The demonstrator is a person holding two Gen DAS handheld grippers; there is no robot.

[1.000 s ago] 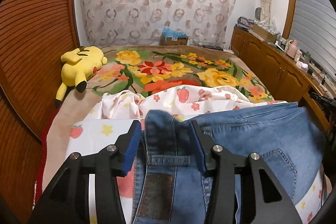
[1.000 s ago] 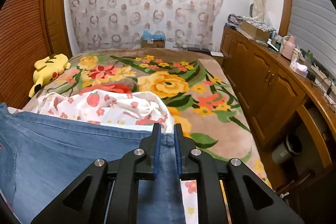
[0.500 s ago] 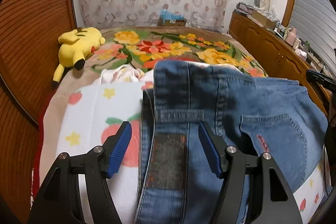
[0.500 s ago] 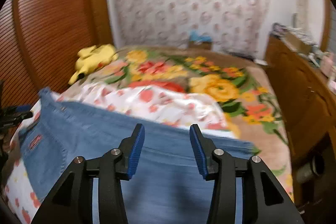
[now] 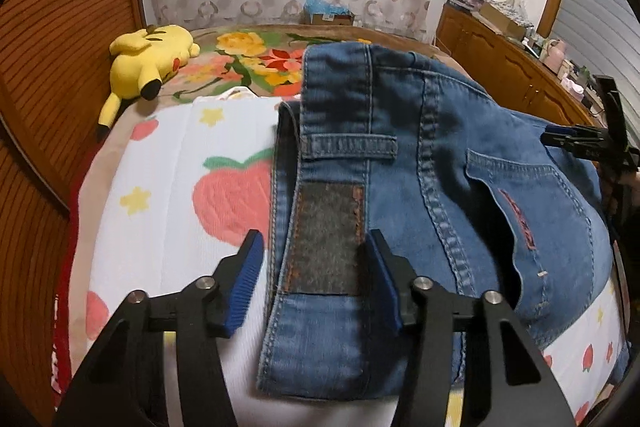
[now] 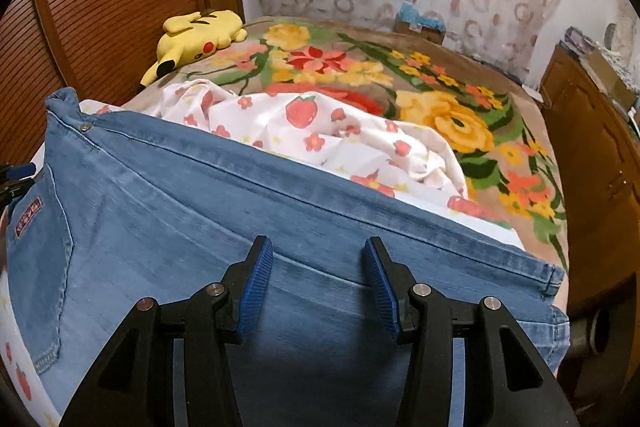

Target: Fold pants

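Bed (image 6: 520,131) beneath, pants (image 6: 200,211) released (clamped a second ago), left gripper (image 5: 316,279) and right gripper (image 6: 318,285) jaws spread.

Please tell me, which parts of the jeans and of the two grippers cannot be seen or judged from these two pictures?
- Jeans: the legs' far end is out of the left wrist view; the bottom edge cuts the cloth in the right wrist view.
- Front of the jeans: hidden, it faces down on the strawberry sheet.
- Pocket label: too small to read.
- Left gripper, right gripper: both open; whether the pads touch the denim is unclear.
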